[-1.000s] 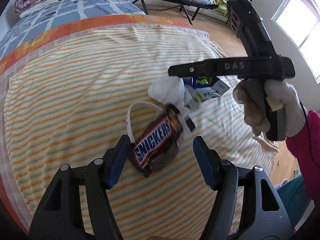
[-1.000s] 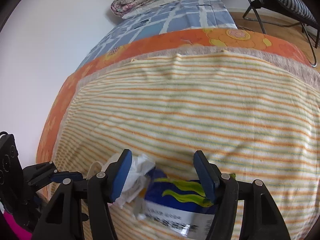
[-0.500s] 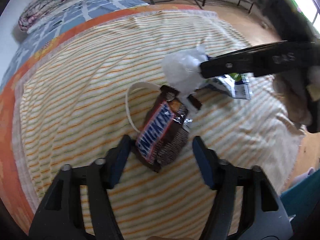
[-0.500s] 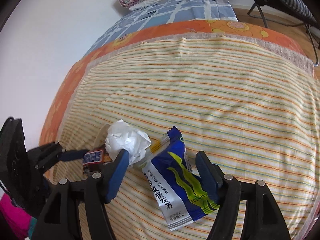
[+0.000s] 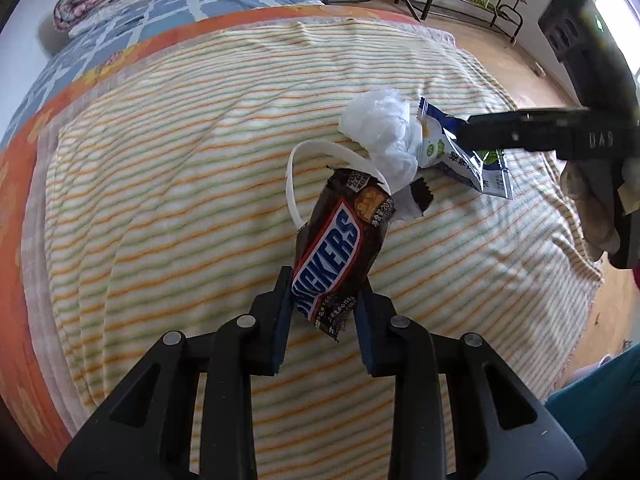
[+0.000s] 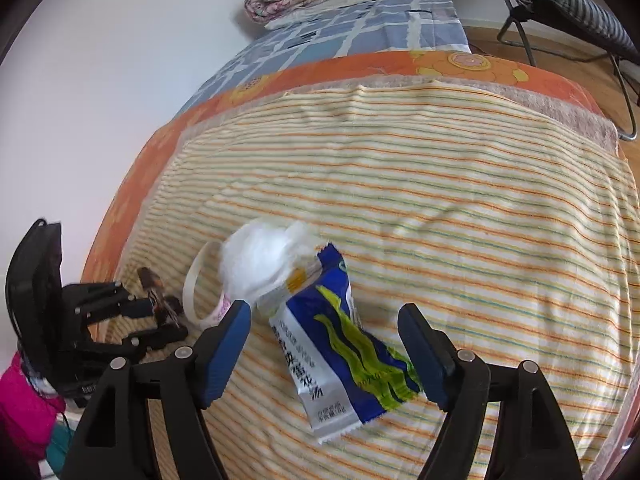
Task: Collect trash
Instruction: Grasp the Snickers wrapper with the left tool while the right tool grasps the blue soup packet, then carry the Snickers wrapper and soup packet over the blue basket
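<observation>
I read "SNICKERS" on the brown wrapper (image 5: 334,258) and "DAS" on my right gripper's black arm (image 5: 560,138).

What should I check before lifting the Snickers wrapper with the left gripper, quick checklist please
1. Snickers wrapper between the closing left gripper pads: ok.
2. Firm grip: cannot tell; only the wrapper's near end is pinched.
3. White plastic loop free of the wrapper: cannot tell; it passes behind it.
4. Crumpled tissue clear: not ok; it touches the wrapper's far end.
5. Right gripper out of the way: ok; opening around the blue snack packet, not pressing it.
</observation>
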Tool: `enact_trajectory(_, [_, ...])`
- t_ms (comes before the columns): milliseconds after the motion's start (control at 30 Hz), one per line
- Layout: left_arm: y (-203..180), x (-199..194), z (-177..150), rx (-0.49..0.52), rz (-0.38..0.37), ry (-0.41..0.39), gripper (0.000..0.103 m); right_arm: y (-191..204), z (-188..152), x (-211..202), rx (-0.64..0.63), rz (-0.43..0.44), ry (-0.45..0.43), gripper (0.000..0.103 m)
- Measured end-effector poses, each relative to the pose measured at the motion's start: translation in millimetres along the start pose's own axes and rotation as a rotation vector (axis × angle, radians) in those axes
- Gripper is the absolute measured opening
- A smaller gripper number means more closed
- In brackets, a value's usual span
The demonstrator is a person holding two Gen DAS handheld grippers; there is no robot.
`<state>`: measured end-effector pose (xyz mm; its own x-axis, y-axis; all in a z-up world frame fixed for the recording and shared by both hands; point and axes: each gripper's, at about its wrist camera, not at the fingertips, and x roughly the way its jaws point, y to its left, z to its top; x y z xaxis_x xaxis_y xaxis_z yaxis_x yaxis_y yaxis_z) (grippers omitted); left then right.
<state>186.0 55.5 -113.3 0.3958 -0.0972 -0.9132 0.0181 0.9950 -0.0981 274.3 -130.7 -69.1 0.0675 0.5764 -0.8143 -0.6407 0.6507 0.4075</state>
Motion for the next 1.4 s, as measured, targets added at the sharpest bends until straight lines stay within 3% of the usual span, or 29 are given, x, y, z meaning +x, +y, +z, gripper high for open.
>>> enact_trajectory(200, [0,-6,-7,-0.028,-0.025,-0.002,0.028,21,-2,15,-0.113,-0.121,0.027,0.077])
enact_trajectory(367, [1,-17,-11,-0.038,-0.025,-0.018,0.028,33,-5,25,-0.168,-0.260,0.038,0.051])
enact_trajectory(633, [-1,-40,-25,-0.062,-0.026,-0.040,0.028,35,-22,-1,-0.115,-0.246,0.003,0.049])
enact_trajectory(867, [-12,-68,-47,-0.077,-0.036,-0.065,0.028,62,-43,-37,-0.116,-0.214,-0.048,0.049])
enact_trajectory(1400, [-54,-125,-121,-0.076,-0.046,-0.109,0.028,121,-126,-104,-0.125,-0.153,-0.104,0.049])
